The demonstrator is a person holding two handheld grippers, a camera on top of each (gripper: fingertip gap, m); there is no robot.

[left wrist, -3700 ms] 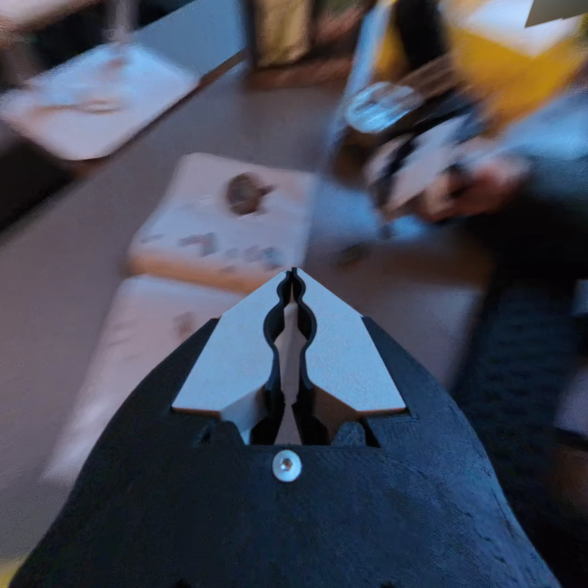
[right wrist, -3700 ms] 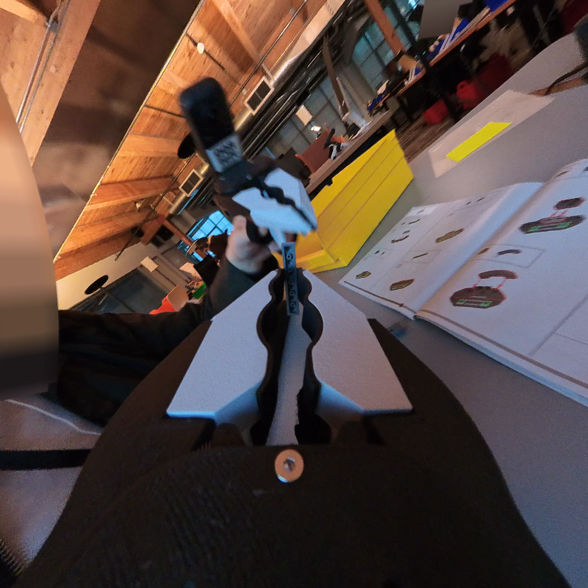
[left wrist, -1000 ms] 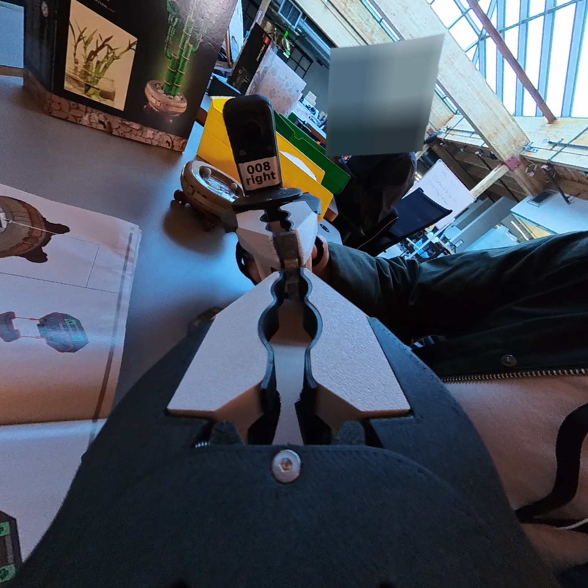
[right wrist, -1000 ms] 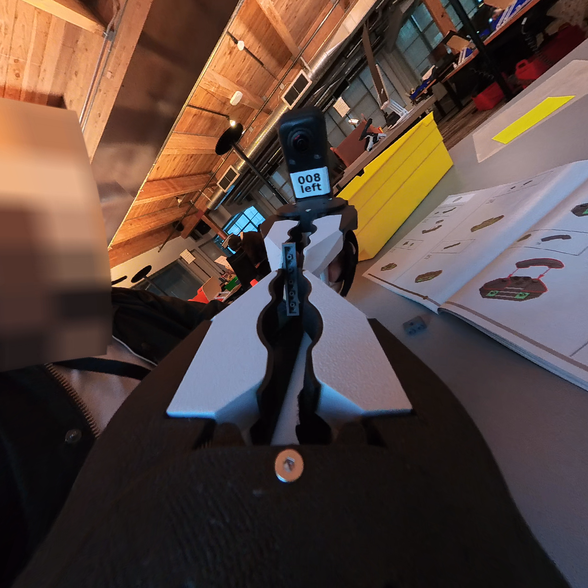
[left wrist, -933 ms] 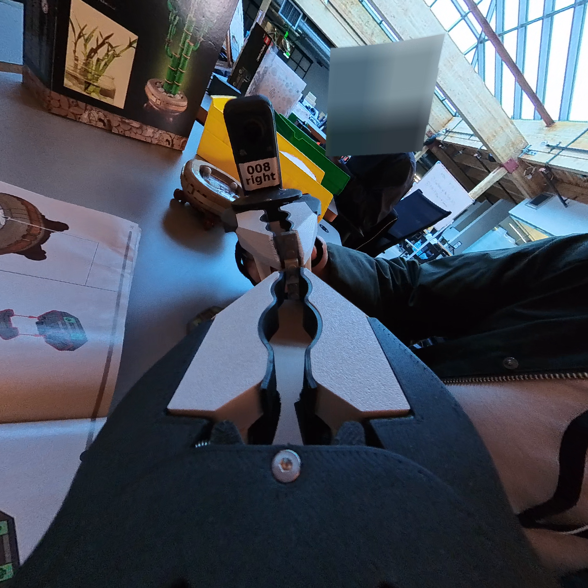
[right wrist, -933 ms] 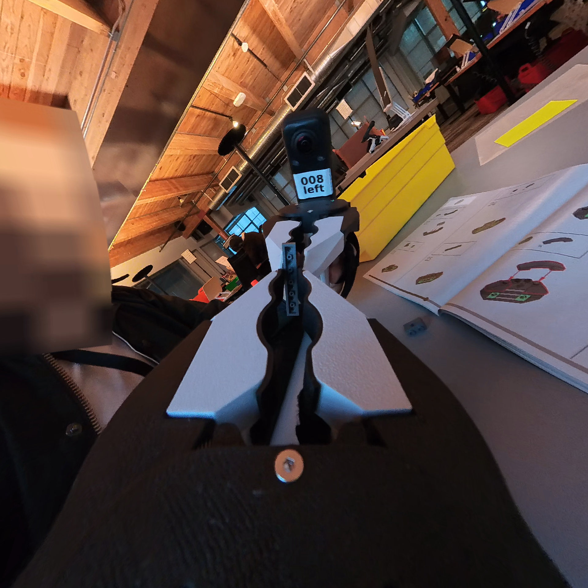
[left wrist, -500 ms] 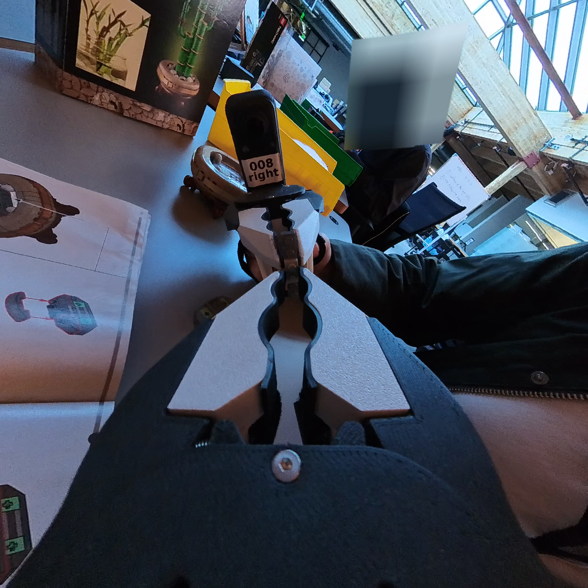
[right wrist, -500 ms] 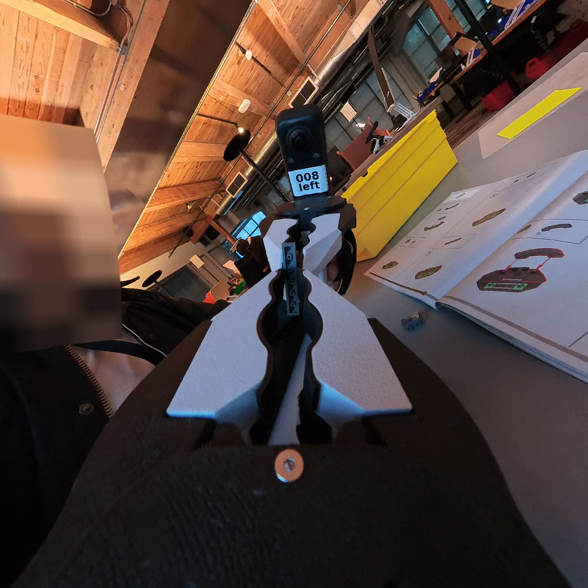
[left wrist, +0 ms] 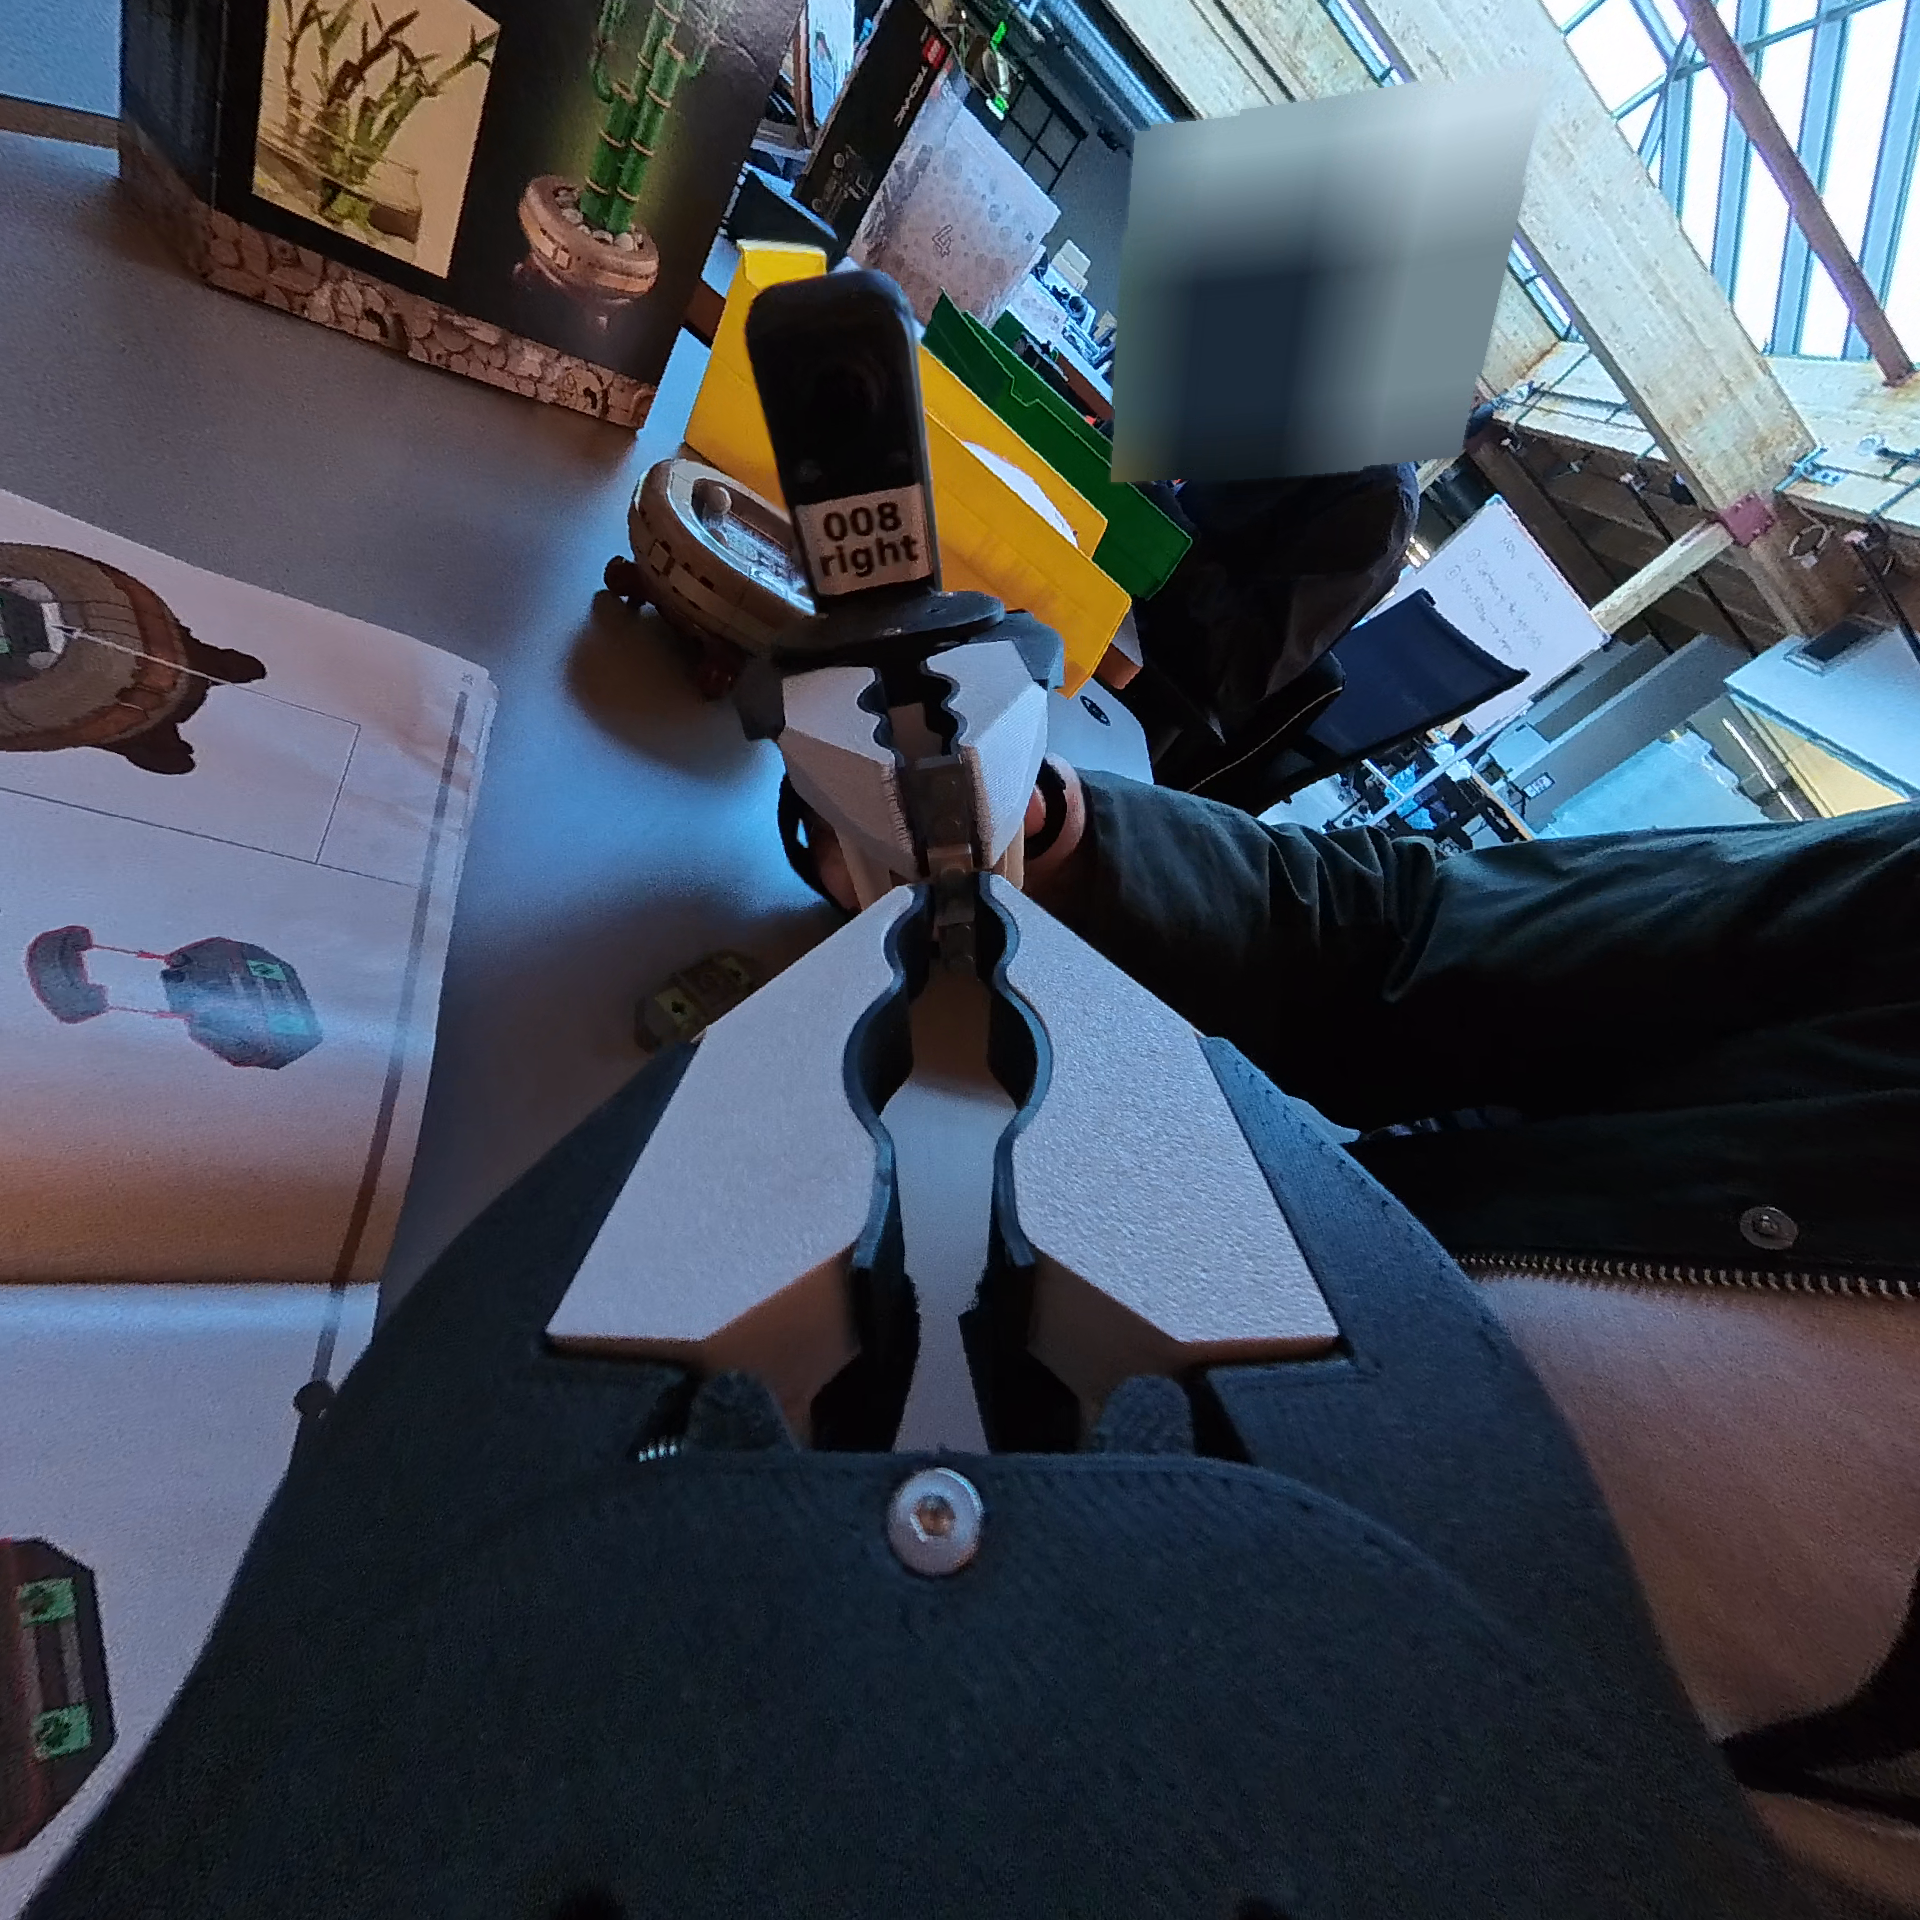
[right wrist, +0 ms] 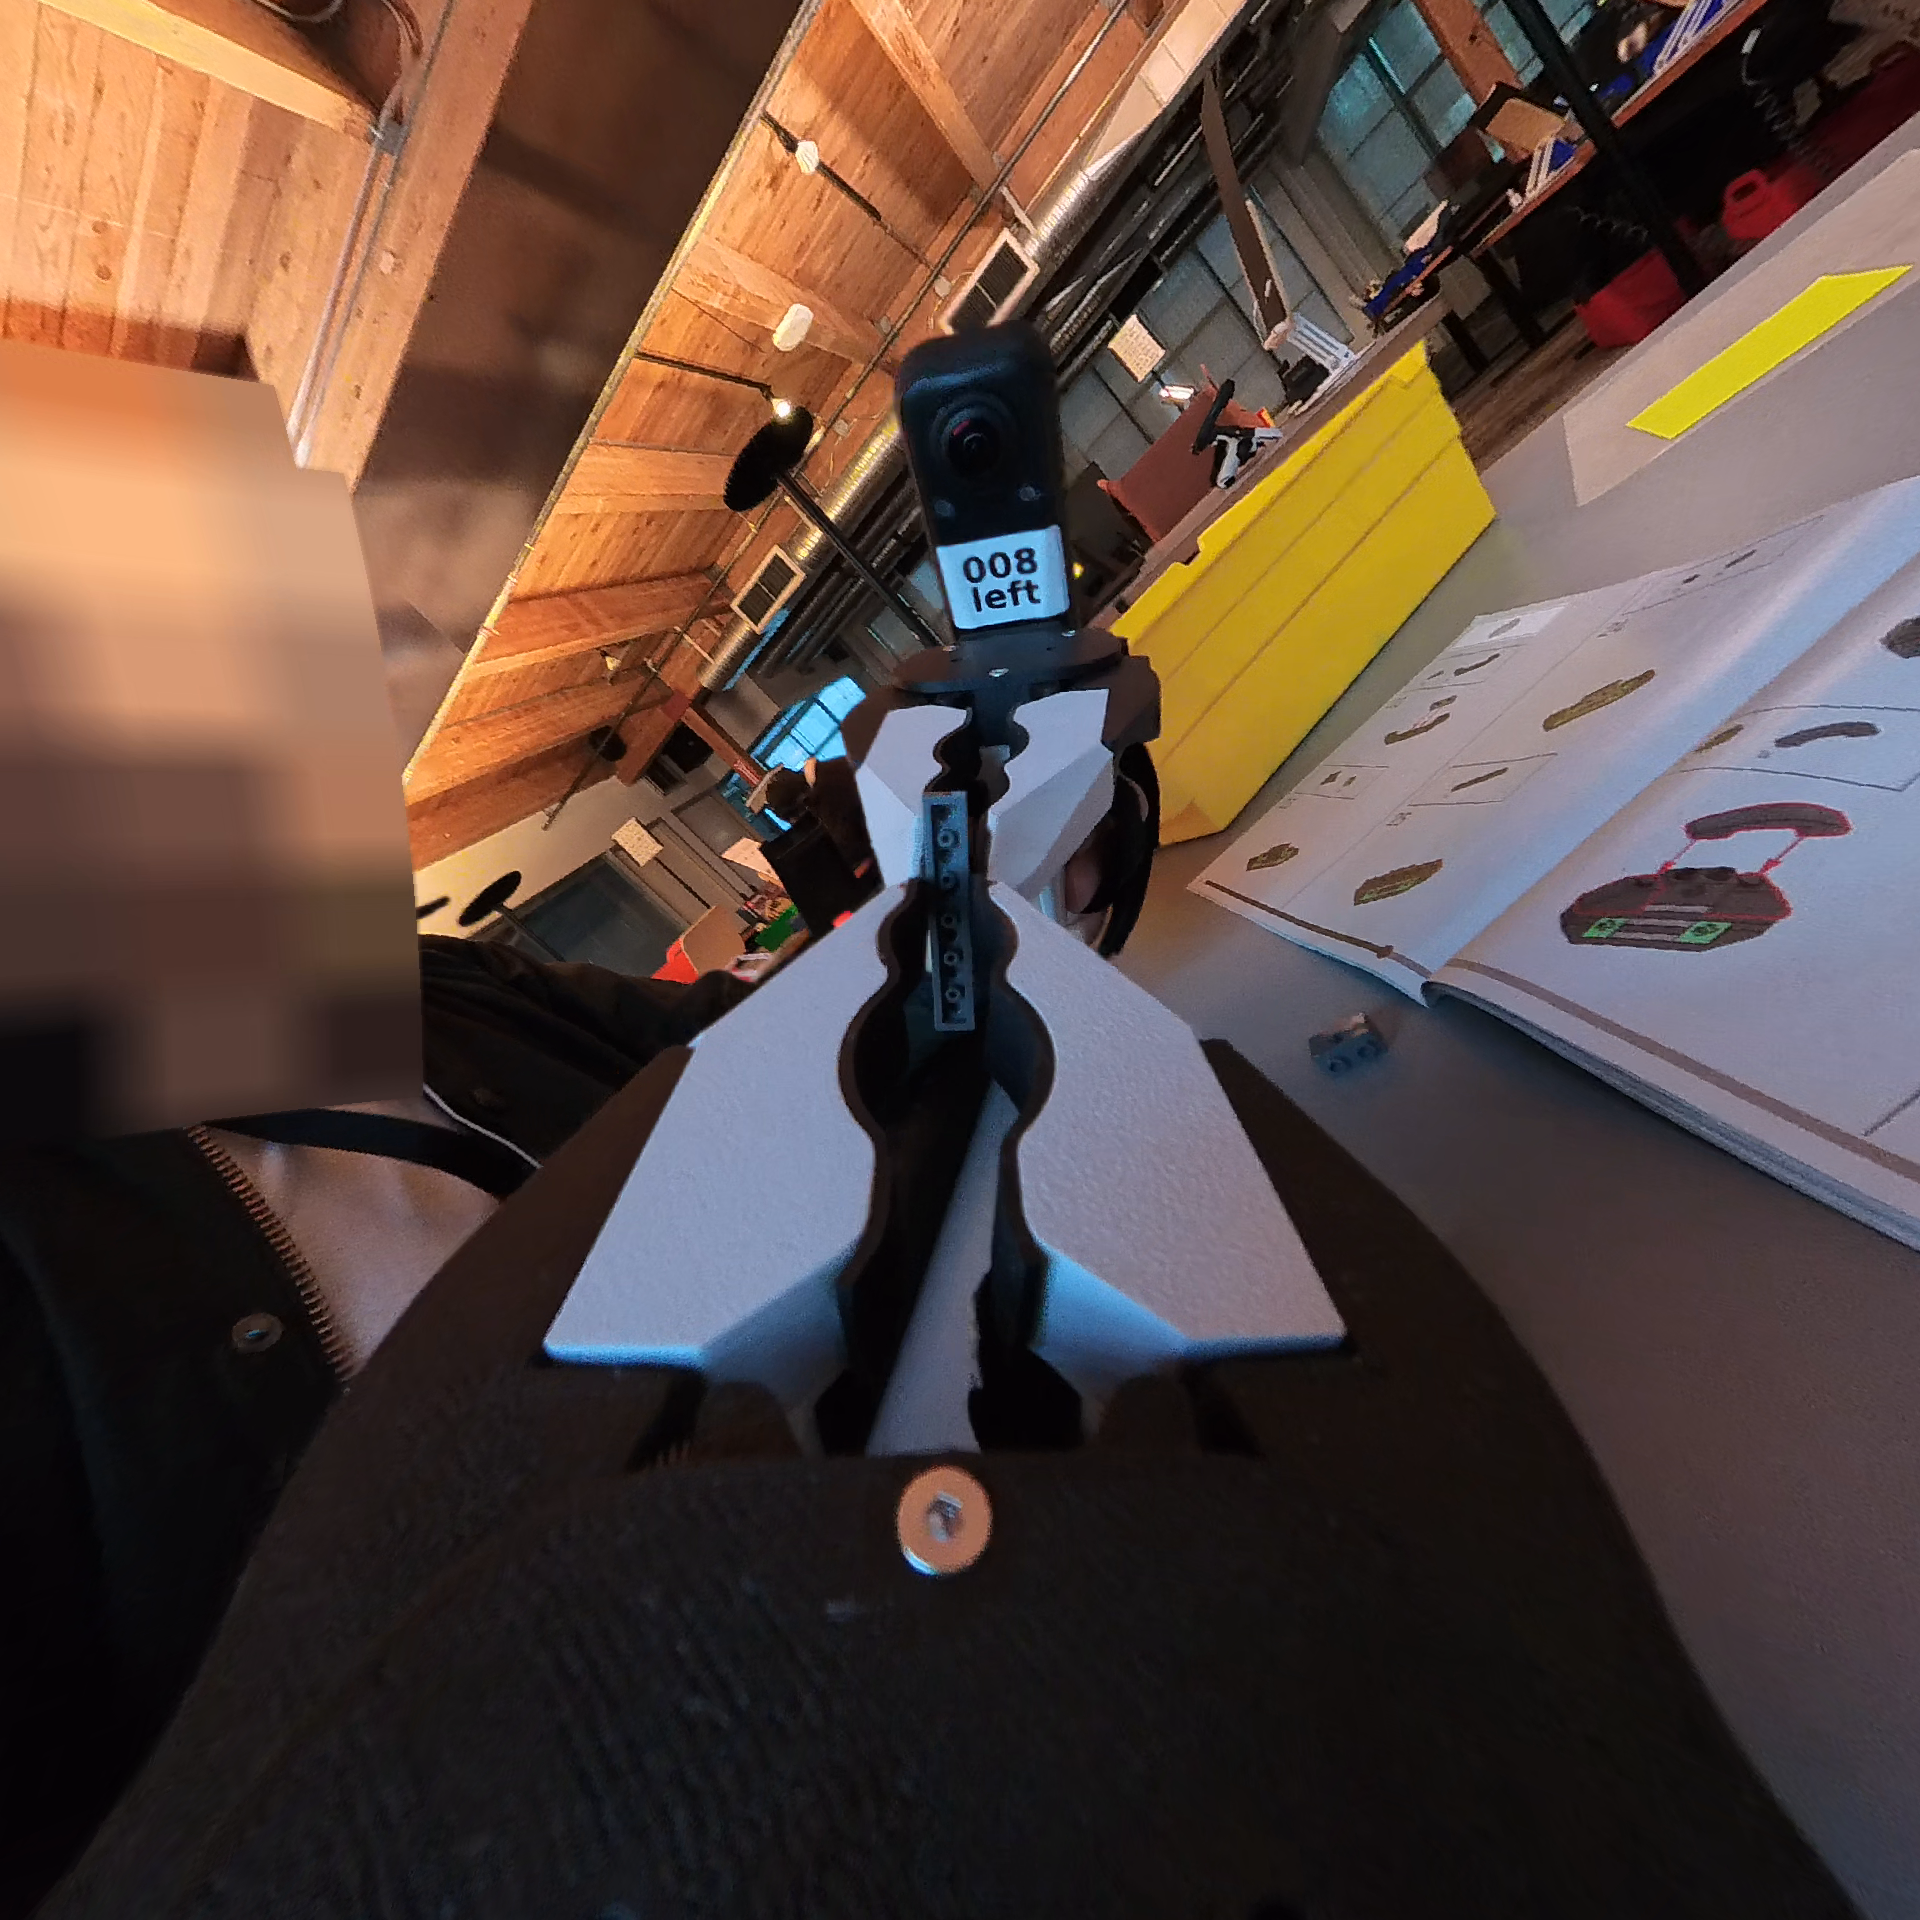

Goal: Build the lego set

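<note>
A long dark grey studded plate [right wrist: 951, 914] stands on end between the fingertips of my right gripper [right wrist: 951, 904], which is shut on it. My left gripper [left wrist: 951, 899] faces the right one tip to tip, above the table. Its jaws are nearly shut on the plate's far end [left wrist: 951, 925]. The right gripper [left wrist: 940, 790] shows straight ahead in the left wrist view, and the left gripper [right wrist: 977, 800] straight ahead in the right wrist view. A small loose piece [left wrist: 691, 1003] lies on the grey table below them; it also shows in the right wrist view [right wrist: 1345, 1044].
An open instruction booklet [left wrist: 208, 935] lies on the table [left wrist: 582, 790]; it also shows in the right wrist view [right wrist: 1662, 883]. A round tan and brown partial build [left wrist: 707, 551] stands behind the right gripper. Farther back are a dark box with bamboo pictures [left wrist: 416, 156] and yellow bins [left wrist: 997, 499] [right wrist: 1320, 592]. A person's dark sleeve [left wrist: 1455, 987] lies to the right. The grippers are tip to tip, or close to it.
Since 3.7 s ago my left gripper has swung round to face the right one and closed on the plate's end. Over the last second both grippers stay tip to tip, drifting slightly.
</note>
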